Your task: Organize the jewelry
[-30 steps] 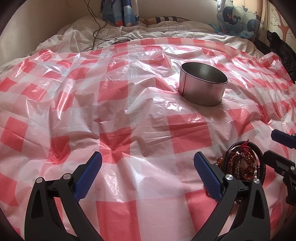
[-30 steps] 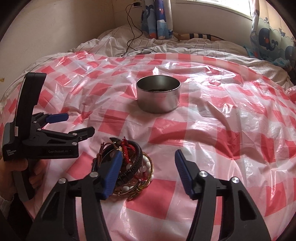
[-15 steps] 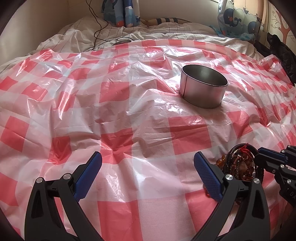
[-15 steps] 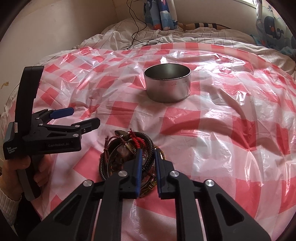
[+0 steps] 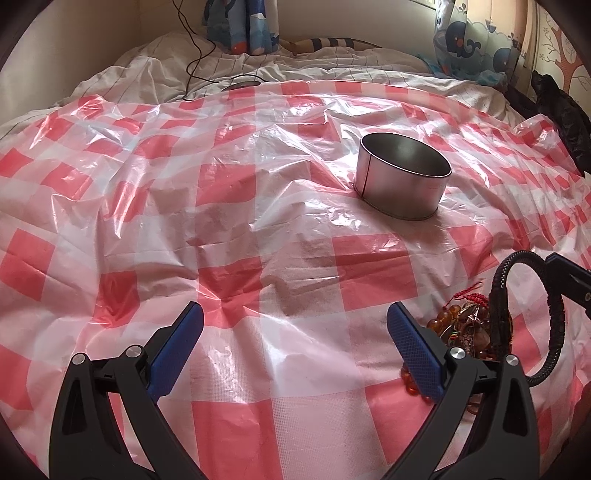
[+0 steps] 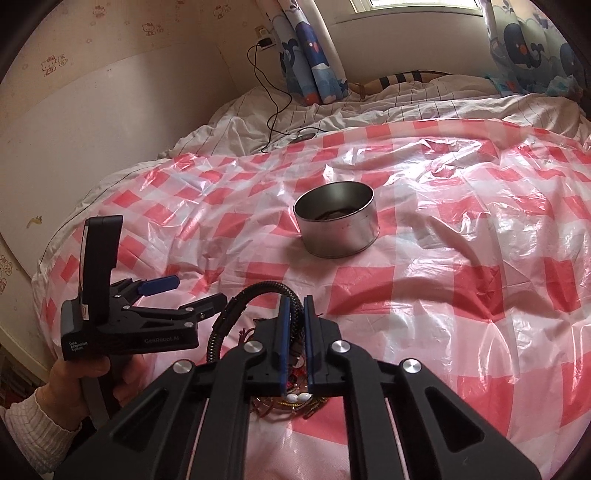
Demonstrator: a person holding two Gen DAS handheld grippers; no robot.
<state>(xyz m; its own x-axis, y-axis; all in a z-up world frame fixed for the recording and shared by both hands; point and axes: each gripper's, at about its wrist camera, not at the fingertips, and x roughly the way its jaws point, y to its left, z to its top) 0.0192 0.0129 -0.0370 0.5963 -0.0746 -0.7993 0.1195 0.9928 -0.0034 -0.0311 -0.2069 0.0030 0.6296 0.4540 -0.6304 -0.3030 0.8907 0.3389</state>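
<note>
While the left claw (image 5: 291,347) gapes, the right claw (image 6: 295,325) pinches the black bracelet (image 6: 255,291).

A wide bed (image 6: 388,96) fills the room, made up with a rumpled white pinstriped sheet (image 5: 155,77) and overlaid with a crinkled, glossy red-and-white checked plastic cover (image 6: 461,266). Beyond it, at the far side, hang blue whale-print curtains (image 6: 314,51) on either side of a bright window (image 6: 417,3) that throws daylight glare across the plastic. The beige wall (image 6: 110,92) on the left carries small cartoon-cat stickers, and a black charger cable (image 6: 273,99) trails from a wall socket down onto the sheet.
</note>
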